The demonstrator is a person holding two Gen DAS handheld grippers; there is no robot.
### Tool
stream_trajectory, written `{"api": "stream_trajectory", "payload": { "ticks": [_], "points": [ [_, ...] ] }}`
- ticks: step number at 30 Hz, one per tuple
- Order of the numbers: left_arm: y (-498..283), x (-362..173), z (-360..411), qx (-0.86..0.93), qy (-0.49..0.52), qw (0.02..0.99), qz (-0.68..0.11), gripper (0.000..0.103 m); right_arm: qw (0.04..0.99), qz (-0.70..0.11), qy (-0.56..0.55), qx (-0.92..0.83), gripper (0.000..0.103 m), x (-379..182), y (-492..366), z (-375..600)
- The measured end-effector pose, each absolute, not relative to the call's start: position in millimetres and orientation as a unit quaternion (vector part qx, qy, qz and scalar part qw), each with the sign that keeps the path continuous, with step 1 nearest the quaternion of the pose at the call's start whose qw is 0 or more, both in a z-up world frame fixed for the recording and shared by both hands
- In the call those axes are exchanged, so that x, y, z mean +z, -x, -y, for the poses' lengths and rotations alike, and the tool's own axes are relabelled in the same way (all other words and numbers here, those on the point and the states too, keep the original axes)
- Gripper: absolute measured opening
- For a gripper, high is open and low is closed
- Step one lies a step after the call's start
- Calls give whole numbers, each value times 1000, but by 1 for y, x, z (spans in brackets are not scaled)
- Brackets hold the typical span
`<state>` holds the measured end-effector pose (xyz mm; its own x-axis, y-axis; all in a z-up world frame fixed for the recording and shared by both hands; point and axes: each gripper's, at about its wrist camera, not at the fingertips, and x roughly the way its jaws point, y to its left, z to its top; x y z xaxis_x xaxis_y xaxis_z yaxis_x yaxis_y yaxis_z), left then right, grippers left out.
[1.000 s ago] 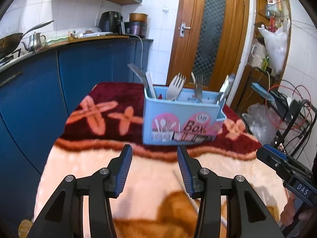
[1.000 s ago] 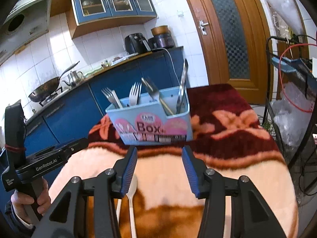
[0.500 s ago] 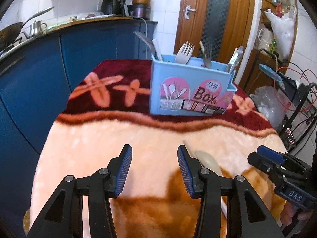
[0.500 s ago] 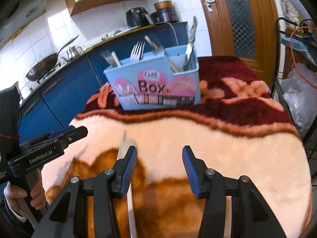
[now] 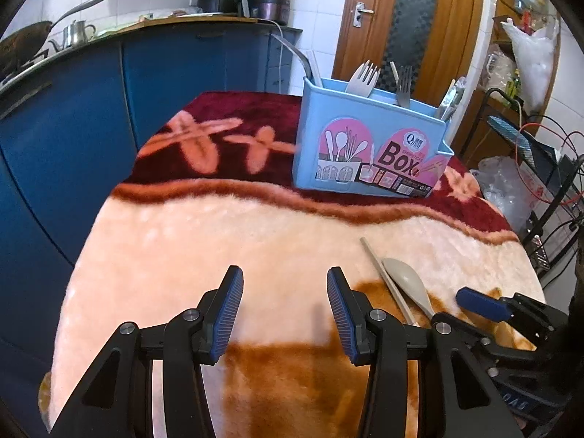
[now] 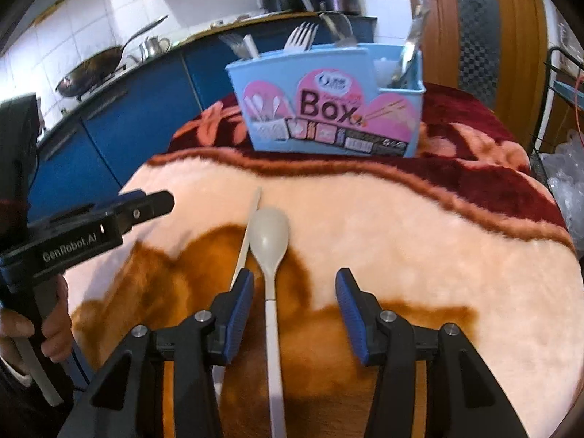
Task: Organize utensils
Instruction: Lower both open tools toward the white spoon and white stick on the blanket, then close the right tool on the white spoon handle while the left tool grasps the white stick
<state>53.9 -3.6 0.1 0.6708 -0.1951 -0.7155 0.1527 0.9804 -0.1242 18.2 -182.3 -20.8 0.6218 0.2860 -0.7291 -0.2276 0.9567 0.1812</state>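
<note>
A light blue utensil box [image 5: 368, 149] labelled "Box" stands on the dark red part of the blanket, holding forks, a knife and other cutlery; it also shows in the right wrist view [image 6: 328, 106]. A beige spoon [image 6: 270, 252] and a single chopstick [image 6: 248, 233] lie side by side on the pale blanket; both show in the left wrist view, the spoon [image 5: 407, 286] and the chopstick [image 5: 387, 279]. My right gripper [image 6: 295, 299] is open, its jaws either side of the spoon handle. My left gripper [image 5: 284, 310] is open and empty, left of the spoon.
The table is covered by a fluffy peach, brown and dark red blanket [image 5: 219, 226]. Blue kitchen cabinets [image 5: 91, 116] run along the left. A wooden door [image 5: 412, 18] and a wire rack with cables [image 5: 540, 168] stand at the back right.
Both grippers have tilted down and moved closer over the table. The spoon and chopstick have come into fuller view, and the spoon handle now lies between my right jaws.
</note>
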Motion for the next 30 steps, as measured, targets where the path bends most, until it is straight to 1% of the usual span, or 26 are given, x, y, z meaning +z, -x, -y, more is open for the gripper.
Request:
{"api": "stream_trajectory", "payload": {
  "ticks": [4,7,9,10,13,30],
  "points": [
    [-54,-3,1,-97,32,912,-397,49,901,-413,-12,134,38,-24,-20,177],
    [-54,-5,1,-98,35,911,-399,49,901,-413,-5,130,29,-25,-23,175],
    [-53,-5,1,-100,36,910,-400,49,903,-411,-5,123,13,-25,-24,176],
    [-53,-6,2,-100,36,910,-400,49,904,-411,-10,120,11,-25,-24,178],
    [-52,-5,5,-105,34,909,-402,49,904,-409,-33,117,8,-25,-24,186],
    [-48,-8,45,-162,22,889,-428,49,911,-393,-98,79,8,-25,-14,228]
  ]
}}
